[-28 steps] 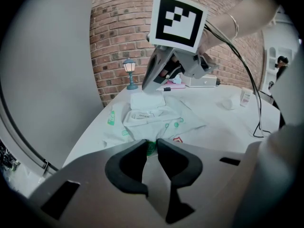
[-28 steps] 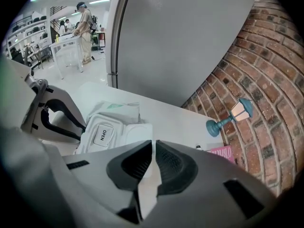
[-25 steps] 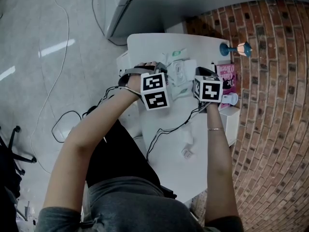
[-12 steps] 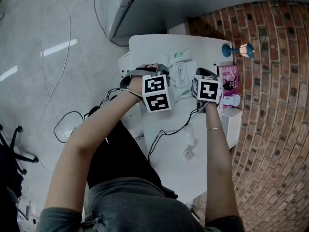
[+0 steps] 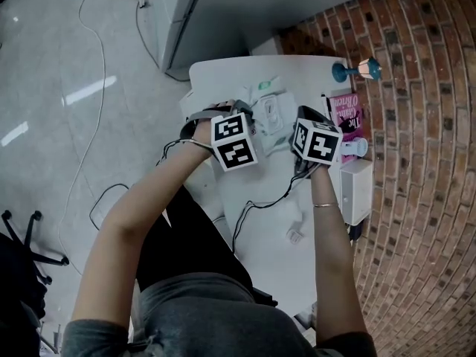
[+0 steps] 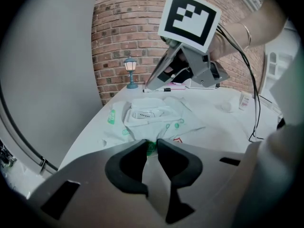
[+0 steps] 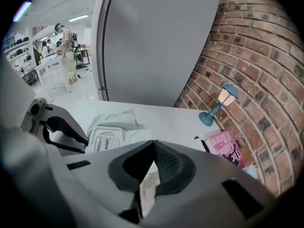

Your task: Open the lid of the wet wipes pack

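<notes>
The wet wipes pack lies on the white table, a soft white wrapper with green print. Its white plastic lid carries an "OPEN" tab and looks flat on the pack. My left gripper is shut on the near green-printed edge of the wrapper; in the head view it sits at the pack's left. The right gripper is shut, its tips together just short of the lid's right side. A white strip shows behind the tips; I cannot tell whether it is held.
A small blue lamp figurine stands at the table's far right near the brick wall. A pink book, a white bottle and a white box line the right edge. Black cables and a small white plug lie nearer me.
The right gripper's marker cube has rolled a little while staying beside the pack. The left gripper keeps its hold in the same place. The head view has shifted slightly.
</notes>
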